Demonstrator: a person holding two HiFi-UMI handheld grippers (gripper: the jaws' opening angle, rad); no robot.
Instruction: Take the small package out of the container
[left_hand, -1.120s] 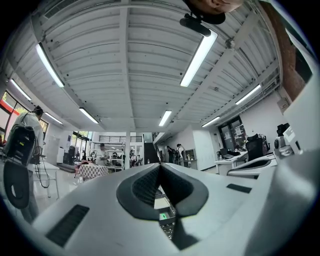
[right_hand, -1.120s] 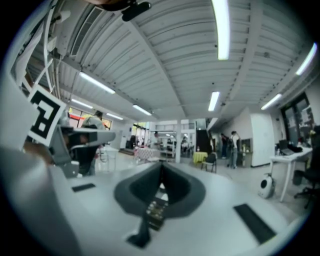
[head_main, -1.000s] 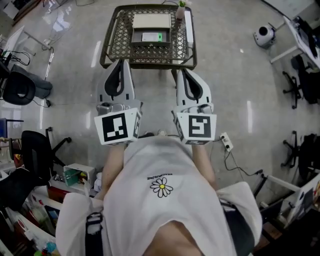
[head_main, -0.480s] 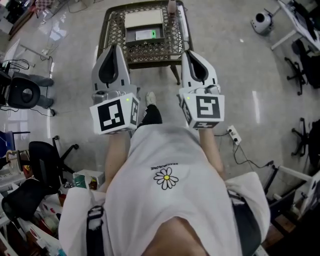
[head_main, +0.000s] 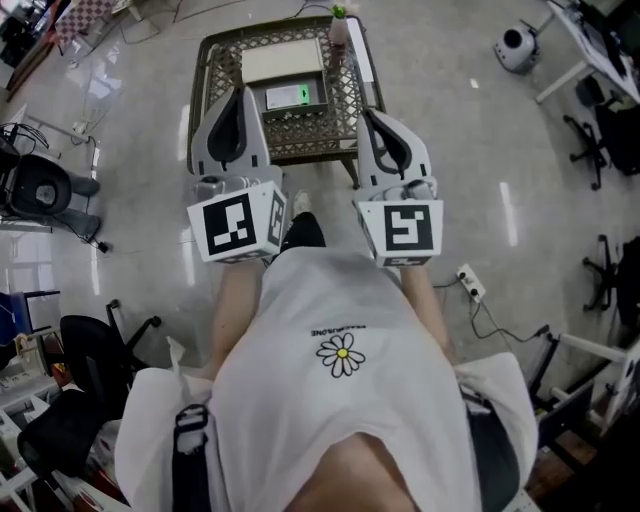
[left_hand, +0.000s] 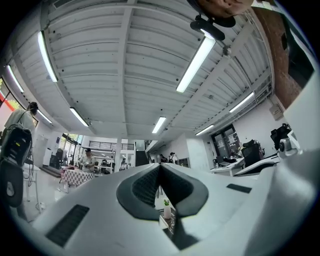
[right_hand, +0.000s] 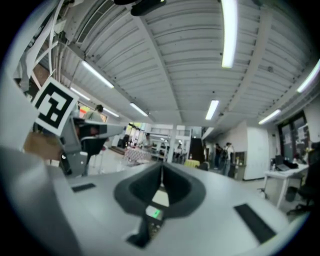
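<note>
A wicker table (head_main: 345, 105) stands ahead on the shiny floor. On it sits a dark container (head_main: 300, 114) with a small white package (head_main: 295, 96) marked with a green patch inside it. A cream box (head_main: 283, 62) lies behind the container. My left gripper (head_main: 237, 92) and right gripper (head_main: 366, 112) are held up side by side at chest height, pointing at the table's near corners. Both are shut and hold nothing. In the left gripper view the jaws (left_hand: 160, 172) meet in a line. Below the right gripper (right_hand: 161, 175) the package (right_hand: 156, 213) shows.
A small bottle with a plant (head_main: 338, 25) stands at the table's far right corner. Office chairs (head_main: 45, 190) and clutter crowd the left, a power strip (head_main: 470, 284) lies on the floor at right, and a round white device (head_main: 514, 48) sits far right. A shoe (head_main: 300, 203) shows below the table.
The person has stepped toward the table, one foot now showing. Both grippers, still shut, now overlap the table's near corners instead of hanging short of its front edge.
</note>
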